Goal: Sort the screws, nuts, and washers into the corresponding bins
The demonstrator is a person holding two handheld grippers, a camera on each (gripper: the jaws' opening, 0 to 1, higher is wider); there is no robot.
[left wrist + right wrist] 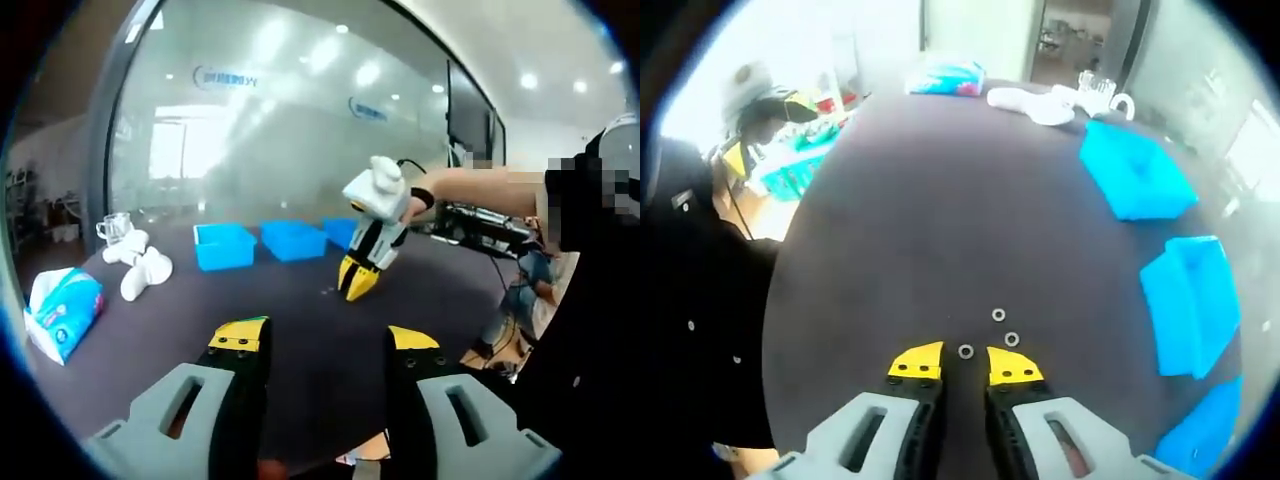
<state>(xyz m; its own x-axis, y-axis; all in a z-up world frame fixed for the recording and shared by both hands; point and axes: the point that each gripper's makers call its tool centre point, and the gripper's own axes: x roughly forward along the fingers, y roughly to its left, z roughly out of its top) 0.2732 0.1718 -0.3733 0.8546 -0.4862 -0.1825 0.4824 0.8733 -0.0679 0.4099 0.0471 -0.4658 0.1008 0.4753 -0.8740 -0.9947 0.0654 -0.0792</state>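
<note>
Three small metal washers lie on the dark table: one point(966, 351) just ahead of and between my right gripper's yellow tips, another point(1011, 339) close by, and the third point(998, 314) a bit farther on. My right gripper point(965, 364) is open by a narrow gap, with nothing gripped. In the left gripper view the right gripper point(358, 287) points down at the table, held by a hand. My left gripper point(326, 337) hovers low over the near table with its jaws wide apart and holding nothing. Three blue bins point(224, 245) point(292, 240) point(340, 232) stand in a row behind.
The blue bins point(1135, 170) point(1190, 300) point(1205, 430) line the table's right side in the right gripper view. A tissue pack point(62, 312), white cloth items point(140, 268) and a glass mug point(113, 228) sit at one end. A person in black point(690, 300) stands at the table edge.
</note>
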